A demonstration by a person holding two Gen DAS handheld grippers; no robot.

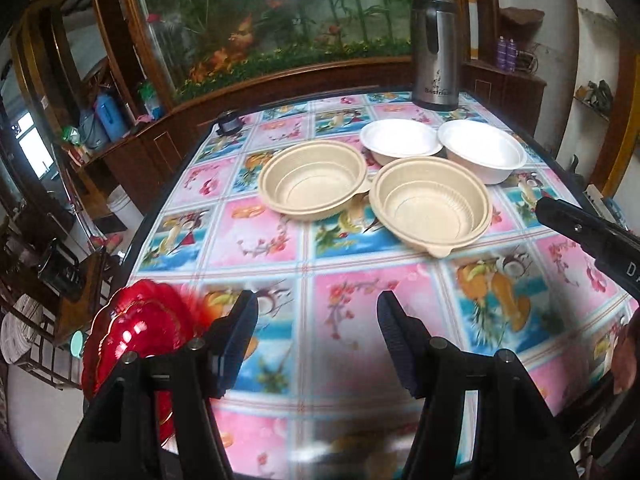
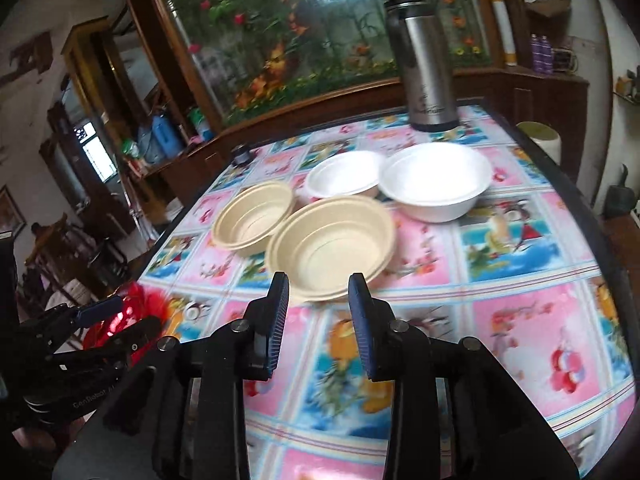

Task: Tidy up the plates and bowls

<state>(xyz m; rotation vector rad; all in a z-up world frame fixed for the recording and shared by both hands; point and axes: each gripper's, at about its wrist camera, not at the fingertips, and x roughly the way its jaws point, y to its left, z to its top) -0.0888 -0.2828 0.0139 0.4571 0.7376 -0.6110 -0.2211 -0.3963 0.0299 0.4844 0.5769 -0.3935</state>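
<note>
Two beige bowls stand side by side mid-table: a left one (image 1: 314, 179) (image 2: 254, 218) and a right one (image 1: 431, 203) (image 2: 334, 242). Behind them stand a small white bowl (image 1: 400, 140) (image 2: 344, 178) and a larger white bowl (image 1: 482, 150) (image 2: 436, 180). A red scalloped plate (image 1: 138, 334) (image 2: 120, 316) lies at the table's near left corner. My left gripper (image 1: 318, 312) is open and empty above the cloth, just right of the red plate. My right gripper (image 2: 318, 296) is open and empty, just in front of the right beige bowl.
A steel thermos (image 1: 435, 46) (image 2: 426, 60) stands at the back of the table. A small dark object (image 1: 229, 122) sits at the back left edge. The table (image 1: 280, 248) has a flowered cloth. Wooden cabinets and a painted panel stand behind.
</note>
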